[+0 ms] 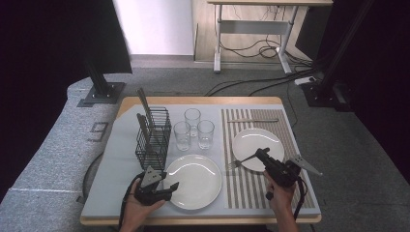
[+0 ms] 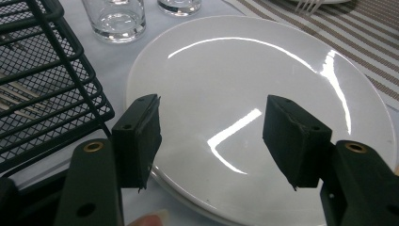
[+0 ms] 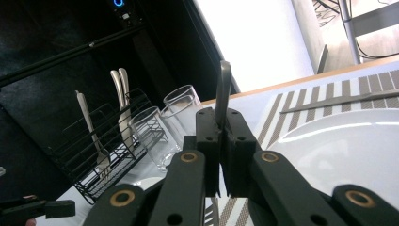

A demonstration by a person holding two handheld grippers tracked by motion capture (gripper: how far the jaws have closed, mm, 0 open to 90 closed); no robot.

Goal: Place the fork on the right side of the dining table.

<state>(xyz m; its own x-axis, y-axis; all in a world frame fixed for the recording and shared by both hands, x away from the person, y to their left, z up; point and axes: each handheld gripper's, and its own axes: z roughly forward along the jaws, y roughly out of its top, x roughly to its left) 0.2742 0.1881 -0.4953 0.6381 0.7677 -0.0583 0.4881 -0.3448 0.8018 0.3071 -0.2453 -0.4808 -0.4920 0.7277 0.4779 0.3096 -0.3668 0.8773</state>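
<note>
My right gripper is shut on the handle of a metal fork. The fork's tines point left over the edge of a white plate on the striped placemat. In the right gripper view the fork handle sticks up from between the shut jaws. My left gripper stands open at the near-left rim of a second white plate. In the left gripper view its jaws hover apart over that plate with nothing pinched.
A black wire basket holding cutlery stands at the left. Three clear glasses are grouped beside it. A knife lies on the far end of the placemat. The table's front edge is just below both hands.
</note>
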